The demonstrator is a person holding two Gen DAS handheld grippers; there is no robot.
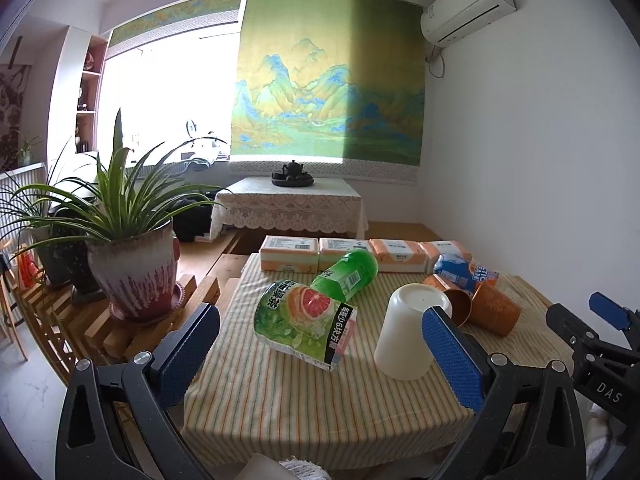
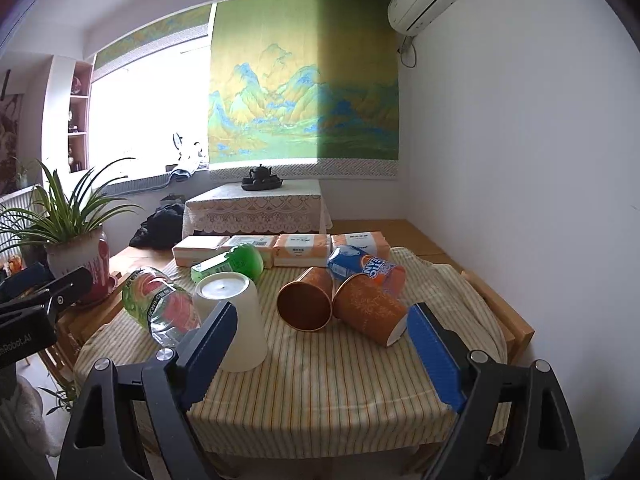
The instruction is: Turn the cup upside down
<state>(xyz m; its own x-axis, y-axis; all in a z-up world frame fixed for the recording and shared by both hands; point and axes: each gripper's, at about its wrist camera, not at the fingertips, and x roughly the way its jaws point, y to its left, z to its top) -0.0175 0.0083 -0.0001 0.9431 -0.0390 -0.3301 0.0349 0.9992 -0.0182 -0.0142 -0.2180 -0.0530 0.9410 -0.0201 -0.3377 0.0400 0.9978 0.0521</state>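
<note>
"DAS" on right tongs (image 1: 610,316) body; "nRobot.AI" on left tongs (image 2: 24,344) body

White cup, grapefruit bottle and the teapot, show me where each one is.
White cup (image 2: 236,320), right wrist view, on its side wall.
Grapefruit bottle (image 1: 306,316), left wrist view, on its label.
Teapot (image 1: 293,169), left wrist view, on its body.

A white cup (image 1: 408,332) is standing upside down on the striped tablecloth (image 1: 288,396), the left gripper (image 1: 320,352) spreading wide before it, holding nothing.
</note>
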